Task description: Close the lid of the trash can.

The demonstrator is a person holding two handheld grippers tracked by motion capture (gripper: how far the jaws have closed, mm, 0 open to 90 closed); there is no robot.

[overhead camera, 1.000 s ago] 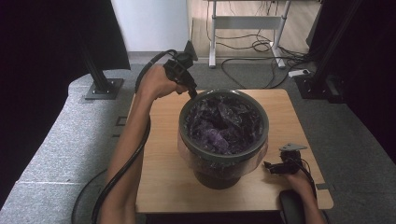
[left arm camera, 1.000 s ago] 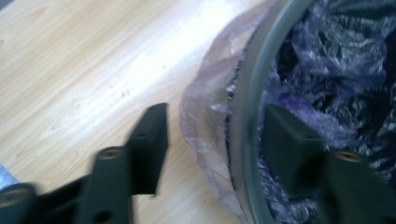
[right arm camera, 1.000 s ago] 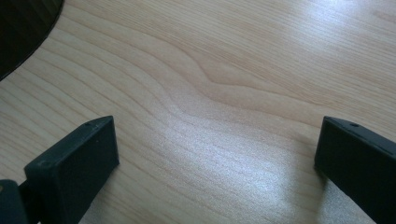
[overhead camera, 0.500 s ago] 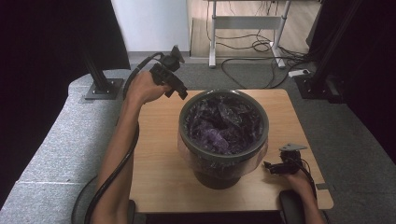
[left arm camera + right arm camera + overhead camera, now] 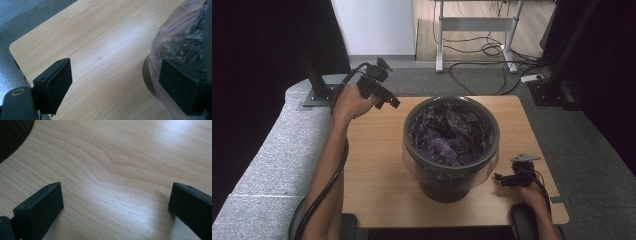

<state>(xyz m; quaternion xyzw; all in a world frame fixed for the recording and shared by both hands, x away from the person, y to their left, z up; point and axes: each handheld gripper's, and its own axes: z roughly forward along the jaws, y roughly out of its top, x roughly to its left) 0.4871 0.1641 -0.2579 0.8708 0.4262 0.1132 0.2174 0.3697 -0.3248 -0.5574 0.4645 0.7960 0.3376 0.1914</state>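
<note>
- A large dark grey round pot (image 5: 451,150), lined with a clear plastic bag (image 5: 175,47) and heaped with dark purple shredded material (image 5: 447,131), stands at the middle of the light wooden table (image 5: 372,165).
- The person's left hand (image 5: 349,102) holds the black left gripper (image 5: 384,97) raised over the table's far left corner, well apart from the pot's rim; a second ago it hung right at that rim, and half a second ago it had already pulled back and to the left.
- The left gripper view looks down on bare wood, with the bagged pot just behind the right-hand jaw; the jaws stand wide apart with nothing between them.
- The black right gripper (image 5: 507,180), topped by its grey three-cornered plate (image 5: 524,158), sits low over the table's near right part, just beside the pot's base, in the same place as in both earlier frames.
- In the right gripper view its jaws are spread wide over bare wood grain and grip nothing; the dark curve of the pot's base shows at the upper left corner.
- A black cable (image 5: 324,190) trails from the left gripper along the forearm toward the near edge.
- Grey carpet (image 5: 262,150) lies to the left of the table.
</note>
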